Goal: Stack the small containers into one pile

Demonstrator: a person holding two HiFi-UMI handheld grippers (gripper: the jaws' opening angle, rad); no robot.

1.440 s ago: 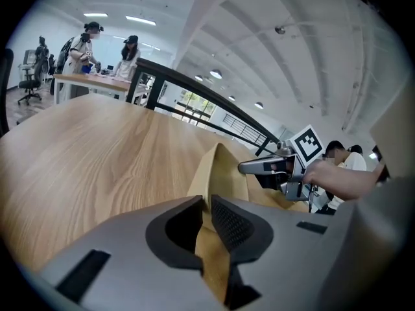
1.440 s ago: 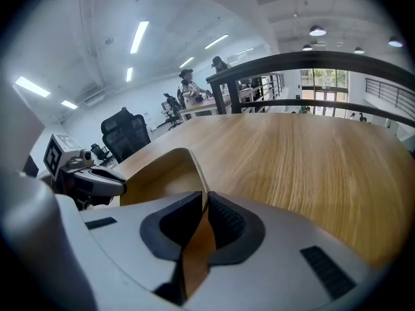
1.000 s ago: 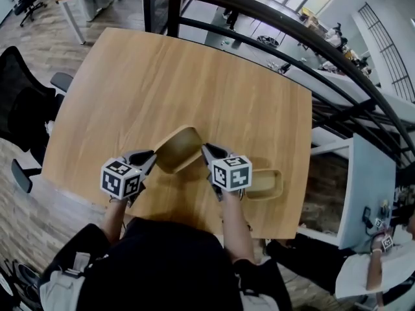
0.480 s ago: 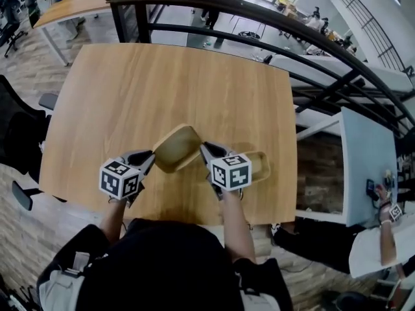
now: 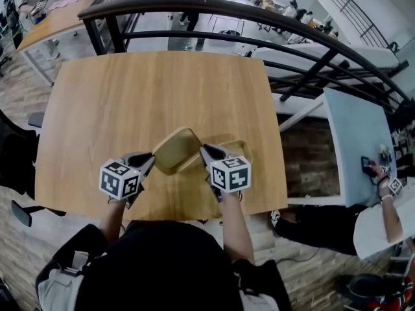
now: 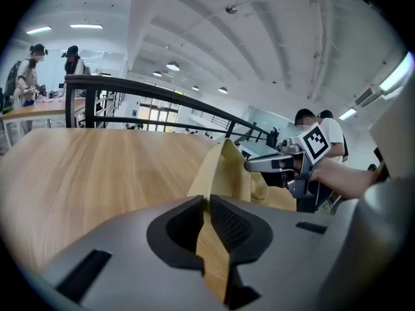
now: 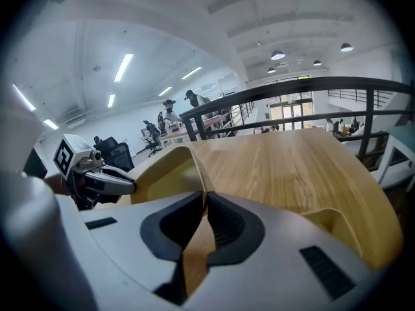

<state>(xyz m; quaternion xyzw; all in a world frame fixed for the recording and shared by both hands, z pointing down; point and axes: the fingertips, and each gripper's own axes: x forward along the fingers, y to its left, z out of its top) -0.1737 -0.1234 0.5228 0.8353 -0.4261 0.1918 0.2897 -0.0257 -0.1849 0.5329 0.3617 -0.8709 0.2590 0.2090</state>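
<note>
The head camera looked steeply down from above the person onto the table [image 5: 162, 96], with both grippers low and close in its frame. The left gripper [image 5: 150, 157] camera sat right behind its own jaws, facing across the table at the right gripper [image 5: 206, 151], and the right one's looked back the other way. All three caught the container [image 5: 176, 149] and the black railing [image 5: 194, 3].

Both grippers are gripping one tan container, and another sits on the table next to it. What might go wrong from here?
1. The left gripper and right gripper each pinch only a thin rim wall of the held container between their fingers. If the hands drift apart or twist, it could pull free.
2. It hangs tilted, so it may catch on the rim of the second container instead of nesting.
</note>
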